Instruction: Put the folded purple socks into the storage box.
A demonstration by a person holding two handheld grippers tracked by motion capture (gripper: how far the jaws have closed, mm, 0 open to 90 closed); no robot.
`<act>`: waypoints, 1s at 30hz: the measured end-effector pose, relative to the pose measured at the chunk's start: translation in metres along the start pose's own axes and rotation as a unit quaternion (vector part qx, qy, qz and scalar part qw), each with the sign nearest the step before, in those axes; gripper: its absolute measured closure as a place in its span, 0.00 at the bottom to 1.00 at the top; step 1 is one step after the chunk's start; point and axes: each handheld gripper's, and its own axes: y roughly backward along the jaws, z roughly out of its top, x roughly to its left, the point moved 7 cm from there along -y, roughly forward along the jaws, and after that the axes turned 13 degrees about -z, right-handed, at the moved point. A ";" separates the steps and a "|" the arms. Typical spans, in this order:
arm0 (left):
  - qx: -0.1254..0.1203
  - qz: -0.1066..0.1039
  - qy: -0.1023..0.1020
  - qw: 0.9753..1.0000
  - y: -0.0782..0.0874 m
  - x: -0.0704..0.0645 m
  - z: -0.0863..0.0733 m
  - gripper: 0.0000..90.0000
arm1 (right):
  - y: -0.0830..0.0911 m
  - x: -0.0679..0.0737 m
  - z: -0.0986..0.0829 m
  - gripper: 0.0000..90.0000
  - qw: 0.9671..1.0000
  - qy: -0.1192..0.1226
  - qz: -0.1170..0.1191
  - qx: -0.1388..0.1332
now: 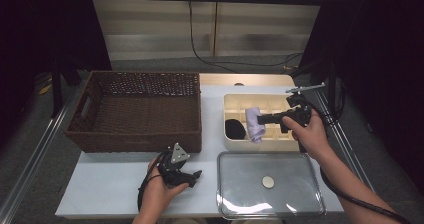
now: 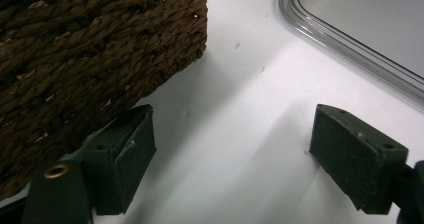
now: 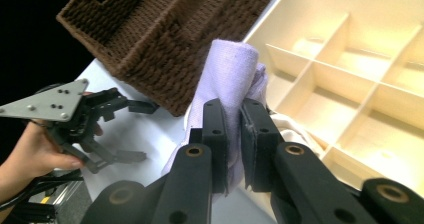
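we had the right gripper (image 1: 261, 118) pinching a rolled lavender cloth (image 1: 253, 124), jaws pressed together on its fold, right of centre in the high view. the cloth sat just above the left-hand cells of the cream divider tray (image 1: 278, 143), lower end hanging toward the tray's front wall; a black item (image 1: 234, 129) lay in the tray's left cell. our read: the cloth was mid-transfer between tray and wicker basket (image 1: 137, 146), and we couldn't tell which way from one frame. the basket at centre left looked bare inside, so if it was the target, the carry across and the drop were still to do. the clear lid (image 1: 270, 210) lay flat at lower centre, off the tray. pose: right hand (image 1: 312, 134) reached in from lower right, gripper pointing left, roughly level. left gripper (image 2: 232, 151) rested low on the white table (image 1: 110, 184) by the basket's front corner, jaws spread, holding nothing, left hand (image 1: 157, 194) wrapped round the grip at the lower left.
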 end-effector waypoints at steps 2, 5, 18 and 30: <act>0.000 0.000 0.000 1.000 0.000 0.000 0.000 0.20 | -0.001 -0.005 0.001 0.91 1.000 -0.004 -0.003 -0.001; 0.000 0.000 0.000 1.000 0.000 0.000 0.000 0.20 | -0.002 -0.011 0.001 0.91 1.000 -0.009 -0.008 -0.002; 0.000 0.000 0.000 1.000 0.000 0.000 0.000 0.20 | -0.012 -0.045 -0.010 0.91 0.998 -0.034 -0.041 0.018; 0.000 0.000 0.000 1.000 0.000 0.000 0.000 0.20 | -0.020 -0.060 -0.028 0.91 0.996 -0.022 -0.072 0.045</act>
